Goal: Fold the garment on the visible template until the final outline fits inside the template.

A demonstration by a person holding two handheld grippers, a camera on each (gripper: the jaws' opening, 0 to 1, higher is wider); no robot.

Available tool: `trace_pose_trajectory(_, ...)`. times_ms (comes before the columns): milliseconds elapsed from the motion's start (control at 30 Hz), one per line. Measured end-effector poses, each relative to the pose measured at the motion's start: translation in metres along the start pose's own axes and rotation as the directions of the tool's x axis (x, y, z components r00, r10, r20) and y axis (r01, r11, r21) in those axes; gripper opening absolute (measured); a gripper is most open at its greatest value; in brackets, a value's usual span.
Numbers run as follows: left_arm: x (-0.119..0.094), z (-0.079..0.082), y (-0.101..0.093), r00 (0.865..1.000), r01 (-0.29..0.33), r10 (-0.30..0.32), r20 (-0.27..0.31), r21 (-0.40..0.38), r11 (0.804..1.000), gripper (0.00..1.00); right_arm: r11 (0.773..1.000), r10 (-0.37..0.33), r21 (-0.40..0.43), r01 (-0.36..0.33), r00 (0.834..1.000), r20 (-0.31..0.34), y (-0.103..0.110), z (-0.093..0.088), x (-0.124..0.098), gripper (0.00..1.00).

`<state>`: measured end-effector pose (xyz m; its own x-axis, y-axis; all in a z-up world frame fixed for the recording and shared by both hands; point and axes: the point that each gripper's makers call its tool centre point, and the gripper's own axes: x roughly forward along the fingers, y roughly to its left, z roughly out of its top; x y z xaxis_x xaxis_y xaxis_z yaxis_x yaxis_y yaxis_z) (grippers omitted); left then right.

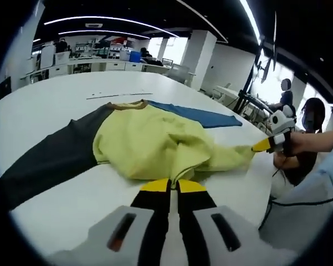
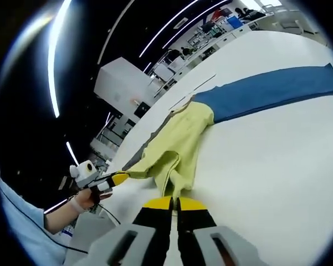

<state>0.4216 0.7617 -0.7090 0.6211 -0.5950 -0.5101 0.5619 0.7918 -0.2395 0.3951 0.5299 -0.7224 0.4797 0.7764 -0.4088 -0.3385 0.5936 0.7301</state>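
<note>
A garment with a yellow body (image 1: 149, 144), a dark grey sleeve (image 1: 50, 158) and a blue sleeve (image 1: 199, 115) lies on the white table (image 1: 55, 94). My left gripper (image 1: 173, 185) is shut on the yellow hem nearest me. To the right, my right gripper (image 1: 261, 146), held by a hand, pinches a stretched corner of the same yellow cloth. In the right gripper view, my right gripper (image 2: 174, 203) is shut on the yellow fabric (image 2: 188, 133), and the left gripper (image 2: 120, 178) grips the far hem. The blue sleeve (image 2: 266, 91) runs off to the upper right.
A thin dark line (image 1: 119, 96) is marked on the table beyond the collar. People (image 1: 307, 119) sit past the table's right edge near stands and cables. Desks and boxes (image 1: 100, 55) line the far wall. Bare table surface (image 2: 277, 177) spreads beside the garment.
</note>
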Motion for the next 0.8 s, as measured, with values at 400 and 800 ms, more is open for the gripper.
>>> trace_pose_trajectory(400,-0.066,-0.033,0.015,0.991,-0.066,0.072,-0.113,0.057,0.996,0.01,0.999,0.011,-0.04,-0.012,1.0,-0.025,0.006,-0.003,-0.006,0.0)
trace_pose_trajectory(800,-0.099,-0.09,0.019,0.955,-0.124,0.137,-0.262,0.064,0.99,0.01,1.0,-0.026,-0.003,0.026,0.998,-0.052,-0.009,-0.024,-0.022,0.0)
